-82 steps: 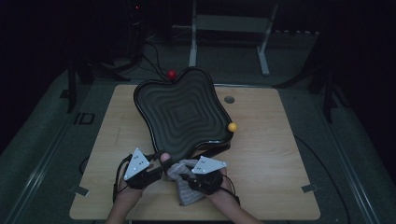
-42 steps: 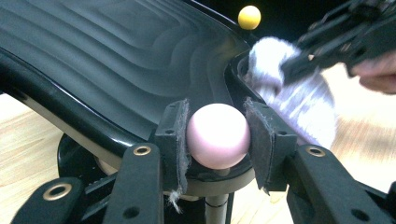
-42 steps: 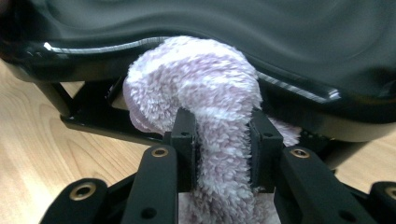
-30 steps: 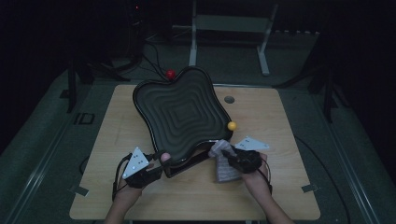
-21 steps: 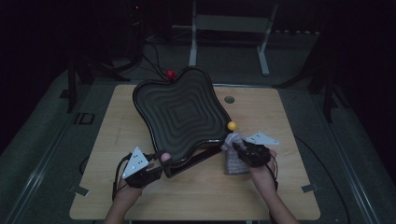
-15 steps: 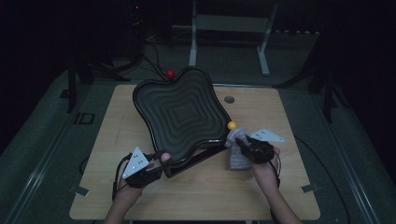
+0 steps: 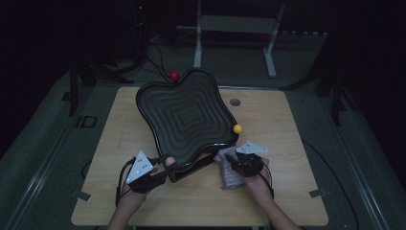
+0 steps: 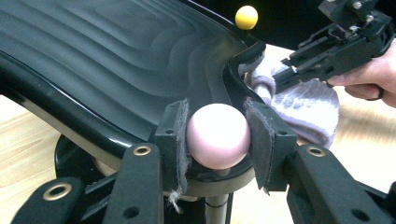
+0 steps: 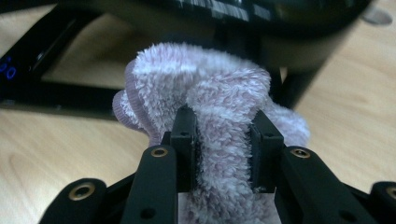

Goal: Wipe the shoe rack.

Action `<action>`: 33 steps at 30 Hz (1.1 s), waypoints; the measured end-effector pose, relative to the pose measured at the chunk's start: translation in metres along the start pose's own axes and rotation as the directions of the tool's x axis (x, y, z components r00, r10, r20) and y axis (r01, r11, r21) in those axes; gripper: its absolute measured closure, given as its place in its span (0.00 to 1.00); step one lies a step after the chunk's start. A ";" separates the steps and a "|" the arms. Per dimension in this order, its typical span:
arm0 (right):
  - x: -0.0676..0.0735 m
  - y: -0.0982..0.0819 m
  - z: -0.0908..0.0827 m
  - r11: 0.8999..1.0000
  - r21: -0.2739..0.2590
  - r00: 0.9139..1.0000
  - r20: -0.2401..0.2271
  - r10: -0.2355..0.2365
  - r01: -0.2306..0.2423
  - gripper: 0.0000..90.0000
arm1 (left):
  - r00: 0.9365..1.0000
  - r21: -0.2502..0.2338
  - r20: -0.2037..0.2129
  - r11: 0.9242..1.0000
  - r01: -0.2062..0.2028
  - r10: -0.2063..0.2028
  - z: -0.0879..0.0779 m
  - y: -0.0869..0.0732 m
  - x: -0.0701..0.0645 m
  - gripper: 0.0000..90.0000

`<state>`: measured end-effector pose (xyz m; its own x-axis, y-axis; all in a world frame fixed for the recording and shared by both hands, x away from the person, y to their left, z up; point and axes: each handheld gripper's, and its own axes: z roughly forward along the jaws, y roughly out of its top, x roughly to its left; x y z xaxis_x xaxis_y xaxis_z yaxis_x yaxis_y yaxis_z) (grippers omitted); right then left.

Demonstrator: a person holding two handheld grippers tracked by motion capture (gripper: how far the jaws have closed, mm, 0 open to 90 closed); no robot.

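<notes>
1. Setting: a dim room; a pale wooden table (image 7: 143,201) fills the centre of the high view, with a metal frame (image 7: 234,33) on the floor at the top of the frame.
2. Tray: a black wavy tray (image 7: 184,122) sits tilted on a stand at the centre of the table. Three balls sit at its rim: a red ball (image 7: 174,75) at the top, a yellow ball (image 7: 237,128) at the right, a pink ball (image 8: 217,135) at the bottom.
3. Left gripper (image 8: 217,140): lower left of the high view, clenched on the pink ball, which fills the gap between its pads in the left gripper view.
4. Right gripper (image 9: 222,140): lower right of centre in the high view, closed on a fold of a lilac cloth (image 9: 210,93). The cloth is at the tray's lower right edge, just beside its rim; the rest drapes onto the table.
5. Risk, tray: the tray appears steadied by the left grip alone. A hard push with the cloth could tip it or twist the pink ball out of the pads.
6. Risk, cloth: only a narrow fold is pinched; dragging it along the rim could pull it free or snag it on the stand below.
7. Risk, yellow ball: it lies near the cloth; a careless sweep could strike it.
</notes>
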<state>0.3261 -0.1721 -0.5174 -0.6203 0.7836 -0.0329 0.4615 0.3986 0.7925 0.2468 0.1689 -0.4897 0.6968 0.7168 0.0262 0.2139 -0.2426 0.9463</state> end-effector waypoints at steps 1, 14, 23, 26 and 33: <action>0.001 0.002 0.003 1.000 -0.006 1.000 0.010 -0.003 0.003 0.76 | 1.000 0.000 0.003 1.000 -0.002 0.002 0.000 0.000 0.000 0.67; 0.045 0.003 0.050 0.998 0.031 0.999 -0.005 -0.052 0.053 0.77 | 1.000 0.000 -0.011 1.000 -0.010 0.010 0.001 0.000 -0.002 0.67; 0.093 0.011 0.056 0.991 0.024 0.983 -0.136 -0.124 0.128 0.77 | 1.000 0.006 0.000 1.000 -0.002 0.002 0.001 0.001 0.000 0.67; 0.126 0.012 0.057 0.984 0.005 0.966 -0.188 -0.176 0.180 0.77 | 1.000 -0.001 -0.007 1.000 -0.003 0.003 0.001 0.000 -0.001 0.67; 0.108 0.014 0.057 0.984 0.018 0.972 -0.159 -0.173 0.178 0.77 | 1.000 -0.001 0.002 1.000 0.000 0.000 0.000 0.000 0.001 0.67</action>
<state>0.3013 -0.0546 -0.5448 -0.7835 0.6171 -0.0726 0.3549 0.5403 0.7629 0.2476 0.1691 -0.4901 0.6980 0.7157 0.0259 0.2133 -0.2423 0.9465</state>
